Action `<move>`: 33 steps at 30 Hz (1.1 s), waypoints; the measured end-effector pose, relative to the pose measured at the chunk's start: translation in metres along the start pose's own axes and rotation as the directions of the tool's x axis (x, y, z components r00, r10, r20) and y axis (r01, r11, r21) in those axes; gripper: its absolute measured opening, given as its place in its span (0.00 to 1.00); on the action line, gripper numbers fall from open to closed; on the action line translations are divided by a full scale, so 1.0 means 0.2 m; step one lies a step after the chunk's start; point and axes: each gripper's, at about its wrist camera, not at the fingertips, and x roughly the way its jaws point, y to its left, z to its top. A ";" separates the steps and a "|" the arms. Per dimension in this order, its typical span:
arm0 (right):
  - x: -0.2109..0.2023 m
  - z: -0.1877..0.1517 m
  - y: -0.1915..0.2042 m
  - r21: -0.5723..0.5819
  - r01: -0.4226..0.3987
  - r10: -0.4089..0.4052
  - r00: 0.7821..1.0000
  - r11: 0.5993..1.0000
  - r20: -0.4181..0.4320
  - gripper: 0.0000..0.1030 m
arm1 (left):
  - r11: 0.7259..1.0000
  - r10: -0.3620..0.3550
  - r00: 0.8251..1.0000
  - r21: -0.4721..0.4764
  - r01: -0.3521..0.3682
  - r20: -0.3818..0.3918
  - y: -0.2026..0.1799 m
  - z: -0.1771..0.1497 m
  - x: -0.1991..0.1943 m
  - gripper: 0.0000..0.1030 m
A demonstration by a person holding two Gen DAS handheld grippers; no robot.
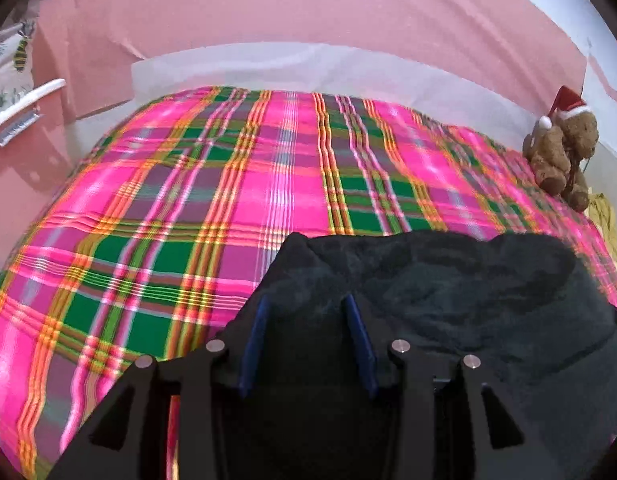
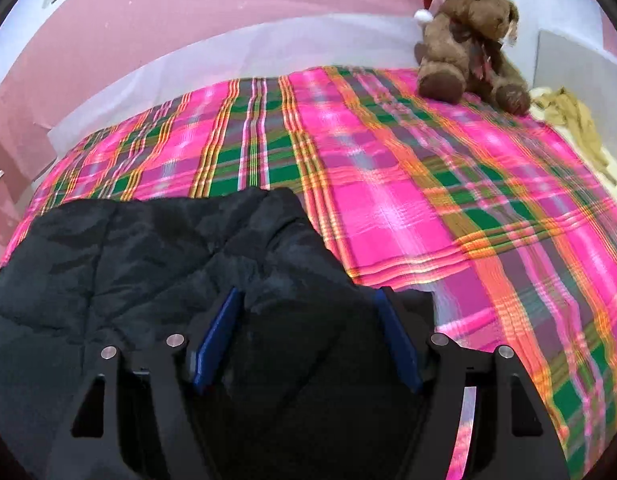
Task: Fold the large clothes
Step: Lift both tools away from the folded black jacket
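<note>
A large black puffy garment (image 1: 448,292) lies bunched on a pink, green and orange plaid bedspread (image 1: 188,200). It also shows in the right wrist view (image 2: 128,248). My left gripper (image 1: 306,304) has its blue-padded fingers apart, with black fabric filling the gap between them at the garment's left end. My right gripper (image 2: 310,296) has its fingers apart too, with a thick fold of the garment between them at its right end. Neither pair of pads looks pressed together.
A brown teddy bear with a Santa hat (image 2: 468,36) sits at the far right corner of the bed (image 2: 428,200), also in the left wrist view (image 1: 564,148). Yellow cloth (image 2: 568,120) lies beyond it. A pink wall (image 1: 268,8) stands behind the bed.
</note>
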 end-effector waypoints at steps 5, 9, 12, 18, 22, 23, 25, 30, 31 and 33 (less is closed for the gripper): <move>-0.30 -0.02 0.07 -0.071 0.025 -0.020 0.997 0.997 0.081 0.67 | 1.000 -0.022 0.998 0.006 0.022 0.060 -0.01 -0.03 -0.26 0.42; -0.50 -0.10 0.13 -0.111 0.014 0.001 0.992 0.994 0.126 0.67 | 1.000 -0.028 0.997 0.006 0.027 0.079 -0.04 -0.13 -0.43 0.42; -0.59 -0.17 0.15 -0.127 -0.003 0.020 0.991 0.992 0.129 0.67 | 1.000 -0.027 0.997 -0.001 0.027 0.075 -0.05 -0.23 -0.52 0.42; -0.71 -0.34 0.19 -0.161 -0.015 0.035 0.992 0.987 0.121 0.67 | 0.999 -0.034 0.998 -0.006 0.035 0.054 -0.08 -0.41 -0.65 0.42; -0.73 -0.40 0.20 -0.159 -0.027 0.043 0.994 0.987 0.099 0.67 | 0.999 -0.049 0.998 -0.007 0.049 0.041 -0.10 -0.46 -0.69 0.42; -0.73 -0.41 0.19 -0.156 -0.029 0.045 0.994 0.987 0.097 0.68 | 0.999 -0.050 0.998 -0.004 0.050 0.041 -0.11 -0.47 -0.70 0.42; -0.73 -0.42 0.19 -0.151 -0.029 0.043 0.995 0.988 0.091 0.68 | 0.999 -0.052 0.998 -0.004 0.052 0.044 -0.12 -0.49 -0.72 0.42; -0.72 -0.44 0.16 -0.137 -0.036 0.047 0.996 0.990 0.077 0.68 | 0.999 -0.038 0.998 -0.007 0.039 0.046 -0.11 -0.49 -0.73 0.42; -0.72 -0.44 0.16 -0.135 -0.038 0.048 0.996 0.990 0.075 0.68 | 0.999 -0.036 0.998 -0.009 0.036 0.045 -0.10 -0.49 -0.72 0.42; -0.71 -0.45 0.15 -0.128 -0.043 0.052 0.996 0.991 0.070 0.68 | 1.000 -0.027 0.999 -0.013 0.028 0.045 -0.09 -0.49 -0.72 0.42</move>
